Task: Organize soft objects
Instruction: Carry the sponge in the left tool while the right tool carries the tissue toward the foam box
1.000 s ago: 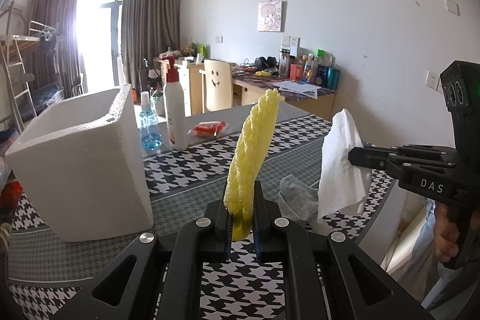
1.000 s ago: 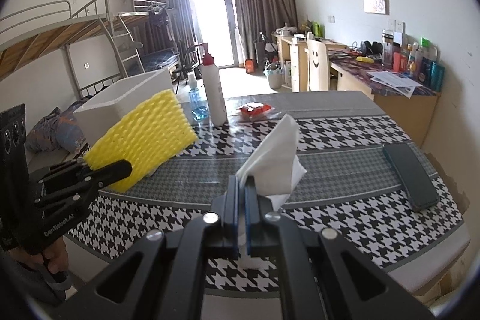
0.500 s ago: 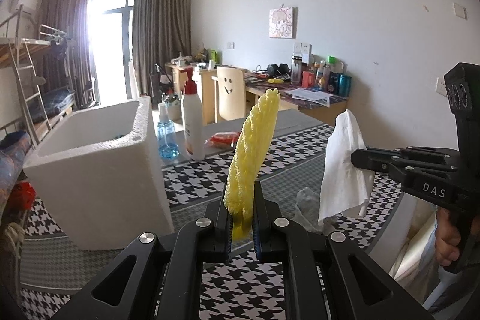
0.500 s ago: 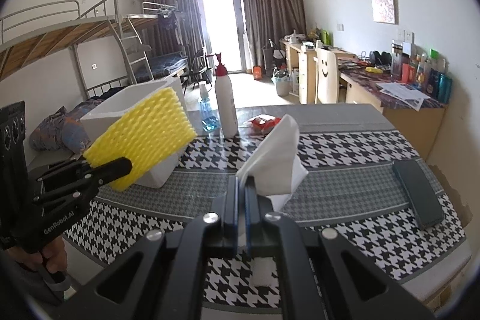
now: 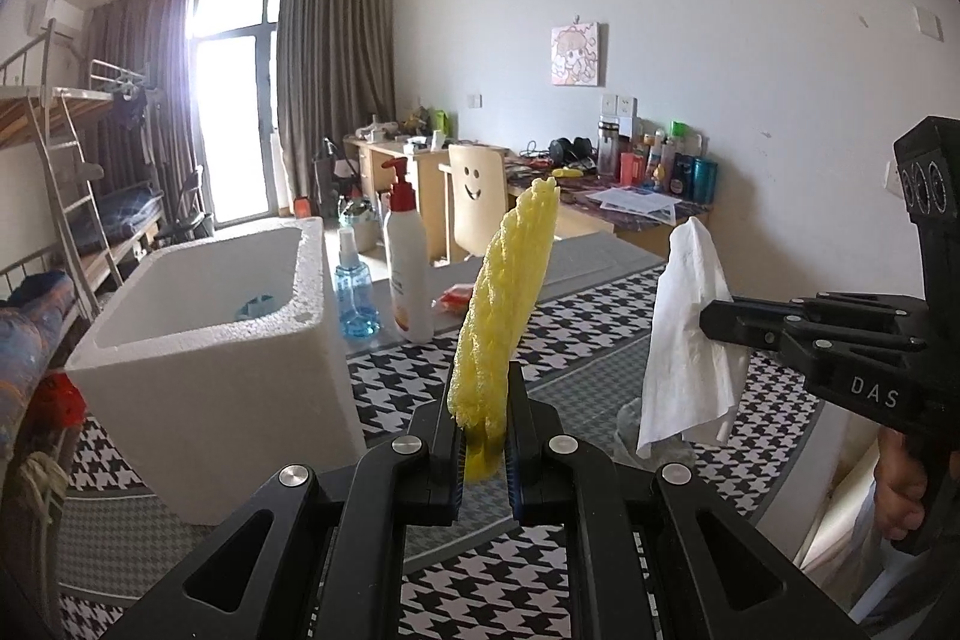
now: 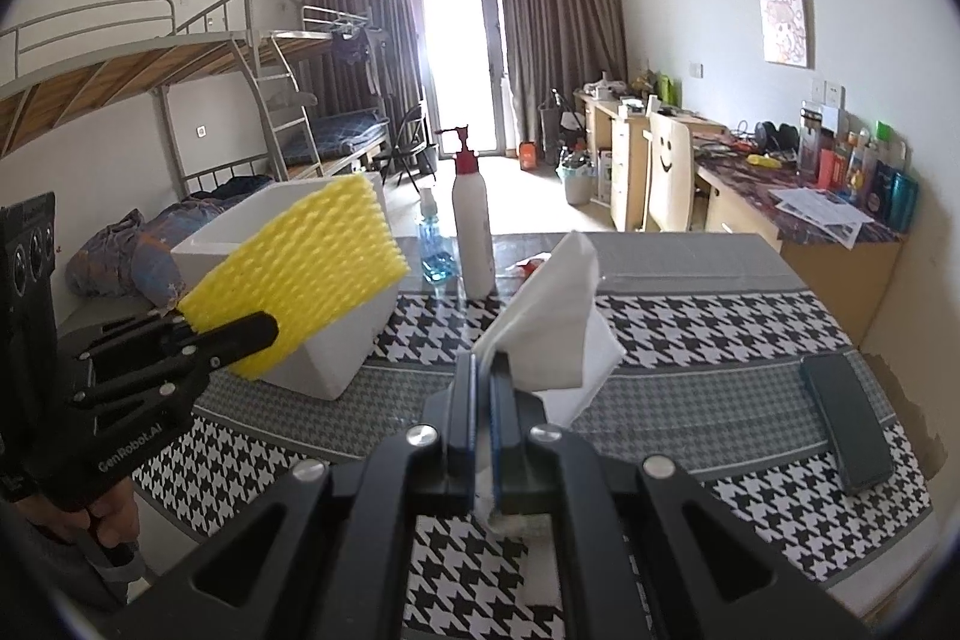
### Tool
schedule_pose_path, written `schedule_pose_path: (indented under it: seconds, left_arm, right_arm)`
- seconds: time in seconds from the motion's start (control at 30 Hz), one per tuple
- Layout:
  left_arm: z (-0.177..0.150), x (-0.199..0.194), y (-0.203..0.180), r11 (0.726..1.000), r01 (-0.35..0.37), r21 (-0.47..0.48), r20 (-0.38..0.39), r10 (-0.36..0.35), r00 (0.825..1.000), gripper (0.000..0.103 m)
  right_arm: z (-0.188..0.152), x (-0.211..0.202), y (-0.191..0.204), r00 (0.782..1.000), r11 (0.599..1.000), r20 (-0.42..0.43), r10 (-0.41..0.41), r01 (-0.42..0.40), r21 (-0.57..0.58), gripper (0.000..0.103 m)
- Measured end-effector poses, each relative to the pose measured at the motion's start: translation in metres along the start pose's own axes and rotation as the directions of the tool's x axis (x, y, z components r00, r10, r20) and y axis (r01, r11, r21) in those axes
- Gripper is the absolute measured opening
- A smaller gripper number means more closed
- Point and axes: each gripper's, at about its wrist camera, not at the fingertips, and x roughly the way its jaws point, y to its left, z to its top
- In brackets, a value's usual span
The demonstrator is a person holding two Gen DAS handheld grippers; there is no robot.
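My left gripper [image 5: 485, 388] is shut on a yellow sponge [image 5: 507, 304] that stands up edge-on between its fingers; in the right wrist view the sponge [image 6: 300, 274] shows its bumpy broad face, held in the air in front of the foam box. My right gripper [image 6: 485, 370] is shut on a white tissue [image 6: 555, 316], which hangs from that gripper [image 5: 714, 319] at the right of the left wrist view as a tissue [image 5: 687, 346]. A white foam box [image 5: 204, 340] stands open-topped on the table at the left, with something blue inside.
A white pump bottle [image 5: 407, 274], a blue spray bottle [image 5: 355, 295] and a red packet [image 5: 456, 295] stand behind the box. A dark phone [image 6: 846, 421] lies near the right edge of the houndstooth table [image 6: 690, 328]. Crumpled clear plastic [image 5: 657, 442] lies under the tissue.
Both views have tilted up a little and shifted toward the foam box, whose open top and inside now show. The sponge and the tissue stay clamped as before.
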Motion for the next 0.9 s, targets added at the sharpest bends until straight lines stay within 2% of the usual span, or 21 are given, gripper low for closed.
schedule_pose_path:
  seconds: [0.9]
  left_arm:
    - [0.037,-0.005,0.018,0.999,-0.042,0.013,0.074,0.040,0.996,0.011]
  right_arm:
    - [0.043,0.012,0.016,0.998,0.999,0.057,0.019,-0.017,-0.038,0.005]
